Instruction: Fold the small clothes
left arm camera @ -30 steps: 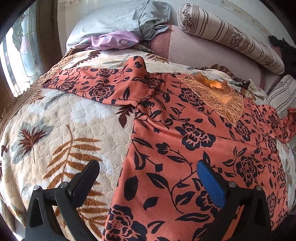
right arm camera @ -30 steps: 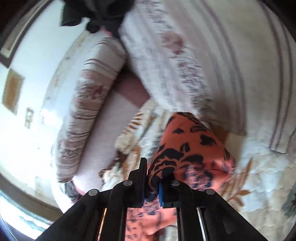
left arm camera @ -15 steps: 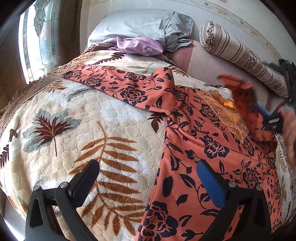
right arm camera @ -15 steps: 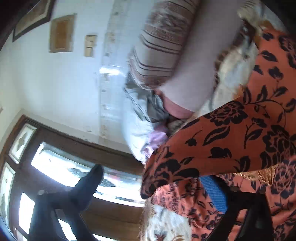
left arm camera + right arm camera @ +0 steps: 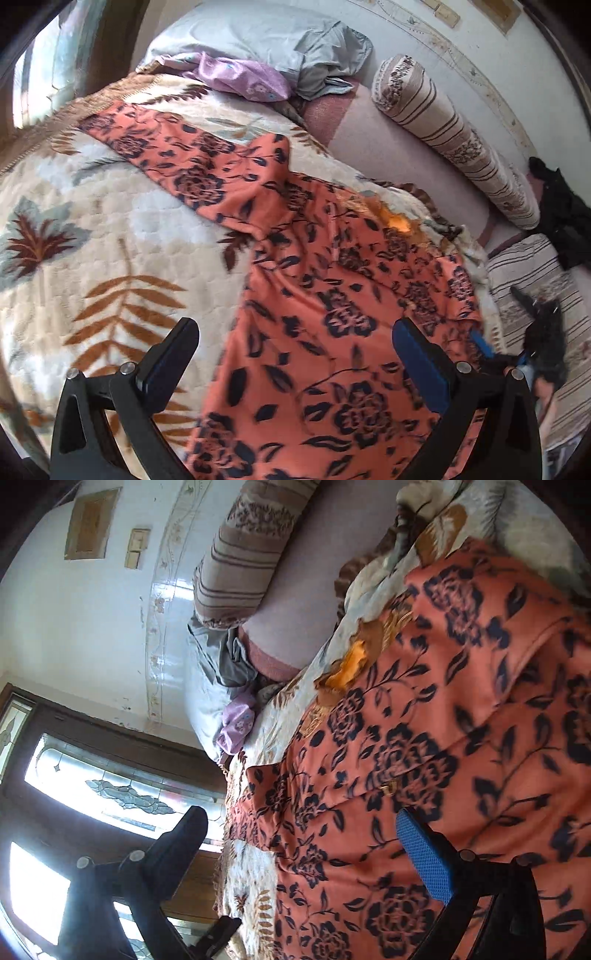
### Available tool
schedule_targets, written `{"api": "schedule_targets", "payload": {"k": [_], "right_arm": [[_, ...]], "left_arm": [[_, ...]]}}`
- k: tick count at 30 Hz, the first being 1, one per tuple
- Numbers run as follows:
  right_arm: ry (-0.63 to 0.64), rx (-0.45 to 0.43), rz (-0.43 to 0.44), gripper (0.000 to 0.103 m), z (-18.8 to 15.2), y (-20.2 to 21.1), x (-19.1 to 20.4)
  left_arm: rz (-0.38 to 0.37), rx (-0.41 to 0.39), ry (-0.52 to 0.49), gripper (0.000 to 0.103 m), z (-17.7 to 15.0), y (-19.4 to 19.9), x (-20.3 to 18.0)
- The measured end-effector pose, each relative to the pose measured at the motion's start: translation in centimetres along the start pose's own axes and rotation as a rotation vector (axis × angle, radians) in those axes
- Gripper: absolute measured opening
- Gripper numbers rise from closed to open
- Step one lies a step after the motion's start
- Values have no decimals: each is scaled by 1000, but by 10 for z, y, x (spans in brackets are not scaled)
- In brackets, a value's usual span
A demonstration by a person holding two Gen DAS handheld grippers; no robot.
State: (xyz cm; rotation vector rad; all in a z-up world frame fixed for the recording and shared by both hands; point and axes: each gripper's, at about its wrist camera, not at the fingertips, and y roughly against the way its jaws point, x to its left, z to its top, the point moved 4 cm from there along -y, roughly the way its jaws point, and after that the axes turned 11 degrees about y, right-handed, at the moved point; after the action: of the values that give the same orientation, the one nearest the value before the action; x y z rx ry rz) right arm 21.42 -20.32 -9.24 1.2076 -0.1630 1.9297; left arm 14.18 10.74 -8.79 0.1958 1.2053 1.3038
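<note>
Blur smears right gripper (image 5: 517, 332) beside orange floral garment (image 5: 332, 332), its edge cropped.

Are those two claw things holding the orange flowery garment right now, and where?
No. Both the left gripper and right gripper are open, holding nothing; the orange floral garment lies loose on the bed.

L gripper (image 5: 291, 354) held level w/ jaws spread wide, nothing between them; R gripper (image 5: 299, 845) rolled sideways, jaws also wide apart, blue pad (image 5: 424, 856) bare.
</note>
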Motion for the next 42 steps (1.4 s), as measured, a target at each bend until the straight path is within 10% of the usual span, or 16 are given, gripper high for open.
{"api": "schedule_targets", "payload": {"k": [5,12,16,18,19,20,25,35,39,42], "right_arm": [[-36,-16,-30,103,-18,43,-47],[-25,-17,0,102,-32,52,-67],[-26,-19,13,102,-32,50,-70],[-30,-26,21,102,-32,51,-69],[-31,-25,23,102,-31,51,-68],[-33,-25,24,102,-31,52,-68],[-55,-32,23,102,-30,59,-67],[-122,-164,112,103,73,69,-65],[-327,-103,-60,92,91,31,-145],[-273,-118,-13,95,96,39,-126]], "left_arm": [[-178,173,98,103,31,-65,-53],[-49,269,185,87,59,-157,-70],[60,305,146,64,53,-181,-70],[136,292,127,41,52,-187,-66],[185,278,105,9,55,-187,-58],[170,275,96,7,57,-186,-57],[133,40,-42,6,70,-129,-72],[222,127,-21,7,43,-151,-27],[207,137,-13,10,41,-153,-26],[195,136,-27,10,45,-162,-29]]}}
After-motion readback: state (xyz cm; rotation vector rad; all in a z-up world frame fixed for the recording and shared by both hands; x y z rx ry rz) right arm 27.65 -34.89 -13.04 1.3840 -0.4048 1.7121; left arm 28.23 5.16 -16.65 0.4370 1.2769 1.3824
